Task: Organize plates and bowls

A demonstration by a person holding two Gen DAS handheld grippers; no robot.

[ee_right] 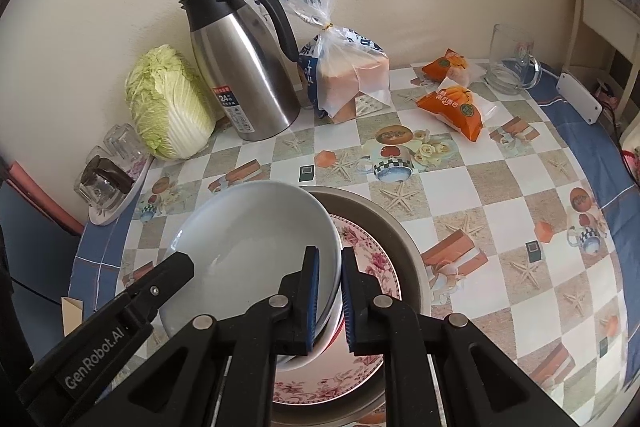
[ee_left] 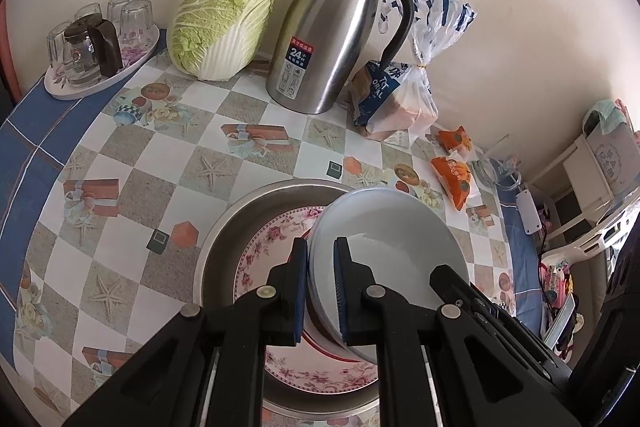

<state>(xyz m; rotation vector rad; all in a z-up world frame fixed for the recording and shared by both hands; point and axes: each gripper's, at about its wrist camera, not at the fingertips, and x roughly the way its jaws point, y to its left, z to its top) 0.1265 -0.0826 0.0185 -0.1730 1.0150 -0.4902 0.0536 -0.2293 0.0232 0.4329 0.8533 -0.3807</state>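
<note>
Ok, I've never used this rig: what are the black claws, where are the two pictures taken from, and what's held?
Each claw is a hand-held two-finger gripper with a camera looking along its fingers. One picture comes from the left gripper, the other from the right gripper. Both pinch opposite rims of the same grey plate, tilted above a floral plate inside a metal basin. On the checked tablecloth behind stand a steel thermos jug, a cabbage, bagged bread and orange snack packets.

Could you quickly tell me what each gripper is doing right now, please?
Left gripper: shut on the grey plate's rim.
Right gripper: shut on the same grey plate's opposite rim.
</note>
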